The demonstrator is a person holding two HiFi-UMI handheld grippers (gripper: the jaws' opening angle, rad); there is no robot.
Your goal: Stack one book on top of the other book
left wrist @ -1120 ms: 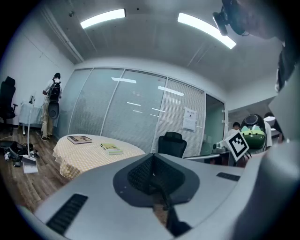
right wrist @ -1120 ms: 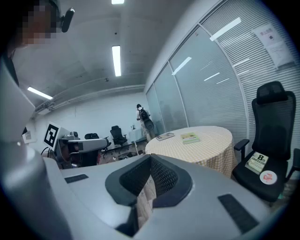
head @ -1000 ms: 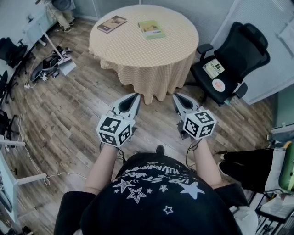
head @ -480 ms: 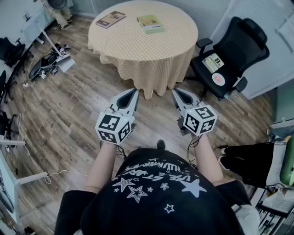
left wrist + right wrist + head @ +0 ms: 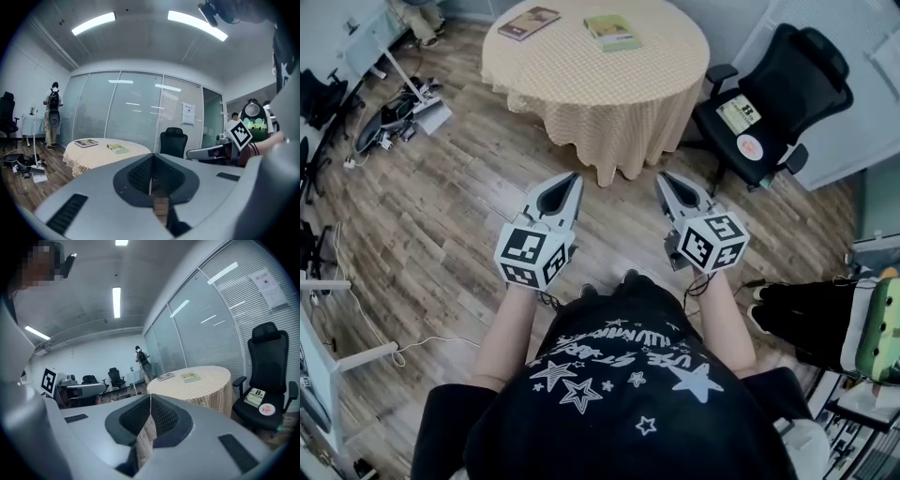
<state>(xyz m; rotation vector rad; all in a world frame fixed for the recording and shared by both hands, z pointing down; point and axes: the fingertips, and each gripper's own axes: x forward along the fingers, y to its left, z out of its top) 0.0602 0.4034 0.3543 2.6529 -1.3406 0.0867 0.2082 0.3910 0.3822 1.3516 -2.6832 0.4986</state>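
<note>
A: Which step is this?

B: Approach, by the look of it; nothing is picked up yet. The person stands on the wood floor [image 5: 441, 211], short of the round table [image 5: 609, 94]. The left gripper [image 5: 573, 178] and right gripper [image 5: 663, 179] are held out side by side, both aimed at the table, neither over it.

A: Jaws?

B: Both pairs are pressed together w/ nothing btwn them. Each gripper's own view shows only a thin seam and the room beyond.

A: And the books?

B: Both lie flat on the table, apart from each other. The brown book [image 5: 530, 22] is by the far left edge. The green book [image 5: 612, 32] is near the far edge, to its right. Neither rests on the other, so the stack isn't begun.

A: Next move?

B: Prob. close the gap to the table, reach to the far edge and open one pair of jaws. A thin book flat on cloth gives little to bite, so a jaw has to get under an edge. The 2nd gripper could steady it. Then lift, carry it over the other book and set it down squared.

A: Vs a sec ago?

B: The table and books sit higher in the head view, and the brown book now nearly meets its top. The grippers have come fwd a bit in the same pose, jaws just as shut. The books haven't shifted on the table.
</note>
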